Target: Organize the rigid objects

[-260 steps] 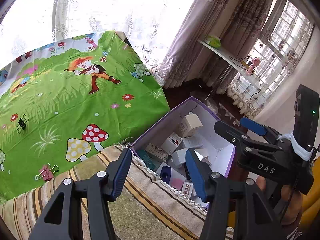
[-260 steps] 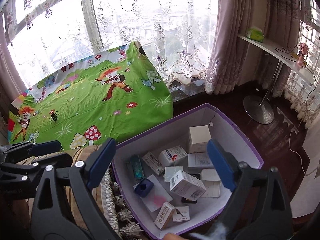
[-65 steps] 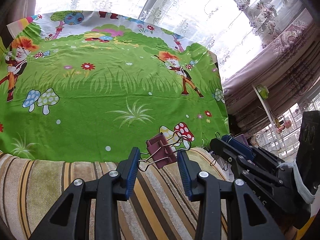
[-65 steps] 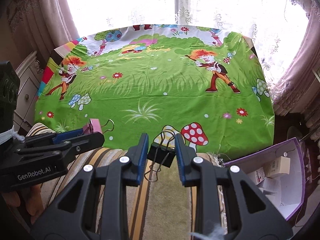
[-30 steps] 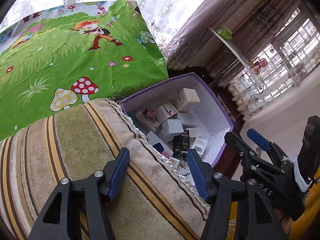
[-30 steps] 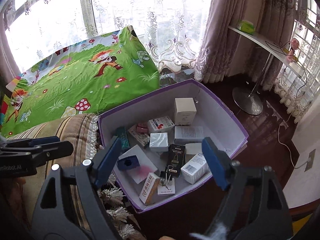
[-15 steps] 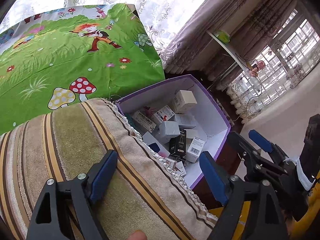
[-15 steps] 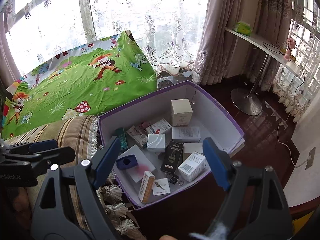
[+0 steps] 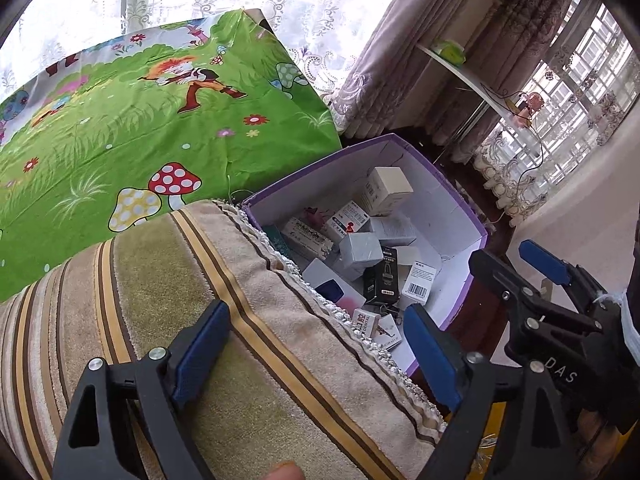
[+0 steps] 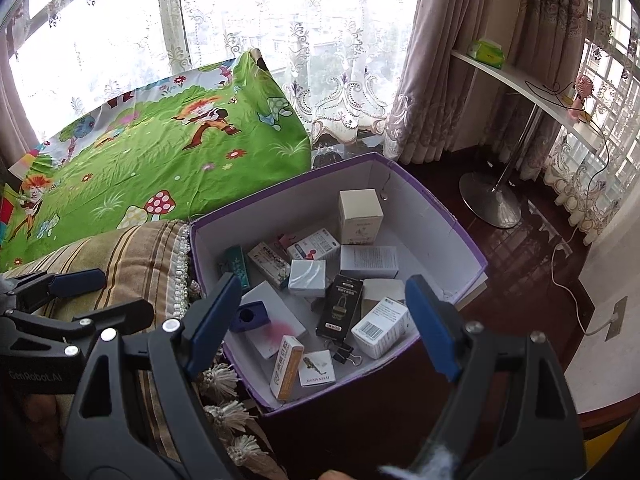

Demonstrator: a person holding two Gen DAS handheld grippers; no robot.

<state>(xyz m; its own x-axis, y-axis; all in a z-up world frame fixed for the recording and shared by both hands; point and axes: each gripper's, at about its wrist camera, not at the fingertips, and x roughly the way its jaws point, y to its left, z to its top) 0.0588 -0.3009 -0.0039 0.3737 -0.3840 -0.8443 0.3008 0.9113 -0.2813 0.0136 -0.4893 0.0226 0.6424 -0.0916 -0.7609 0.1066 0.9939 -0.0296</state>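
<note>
A purple cardboard box with a white inside stands on the floor beside the striped cushion; it also shows in the left wrist view. Several small cartons lie in it, with a black binder clip near its front wall and a pink clip among the cartons at the back. My right gripper is open and empty above the box's front edge. My left gripper is open and empty over the cushion's fringe, left of the box.
A striped cushion with tassels borders the box on the left. A green cartoon cloth covers the surface behind. A shelf on a metal stand and a wall cable stand at the right on dark wood floor.
Both grippers had carried binder clips from the cloth to the box and opened; the clips now lie in the box. Over the last second both grippers drew back slightly and stayed open.
</note>
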